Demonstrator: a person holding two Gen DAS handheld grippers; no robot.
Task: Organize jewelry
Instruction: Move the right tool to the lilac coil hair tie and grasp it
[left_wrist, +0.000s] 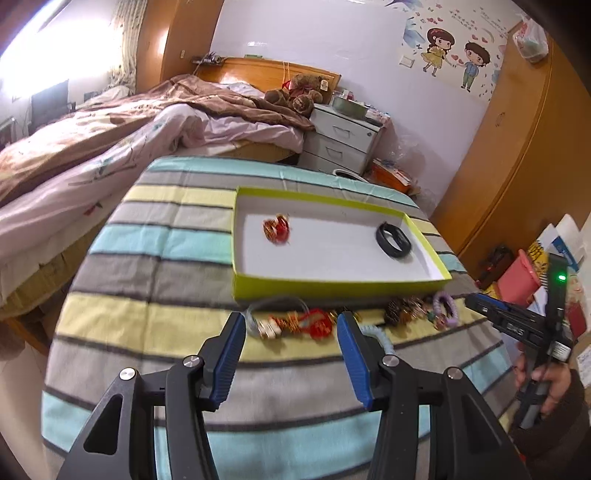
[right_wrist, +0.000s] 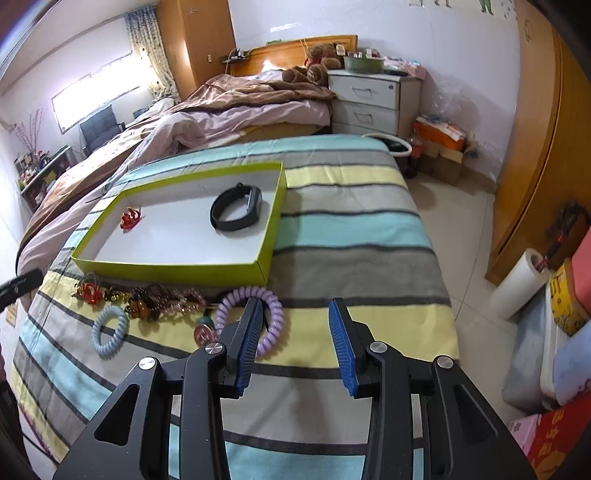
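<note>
Lime-green tray (left_wrist: 332, 286) holds a black band (left_wrist: 393, 240) and red ornament (left_wrist: 276, 229); remaining jewelry (right_wrist: 147, 301) lies before it on the striped bedspread (right_wrist: 351, 229). Left hand-held gripper (left_wrist: 291, 325) and right hand-held gripper (right_wrist: 295, 314) are spread, empty.

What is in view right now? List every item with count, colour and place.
box: 1, lime green with white inside, on the striped cover
wristband: 1, black, in the box, right side
red ornament: 1, red and gold, in the box, left side
purple coil band: 1, lilac, on the cover before the box
blue coil band: 1, pale blue, left of the purple one
tangled jewelry: several, red, gold, brown, along the box front
striped cover: 1, teal, grey, yellow
left gripper: open, over the red pieces
right gripper: open, beside the purple band
</note>
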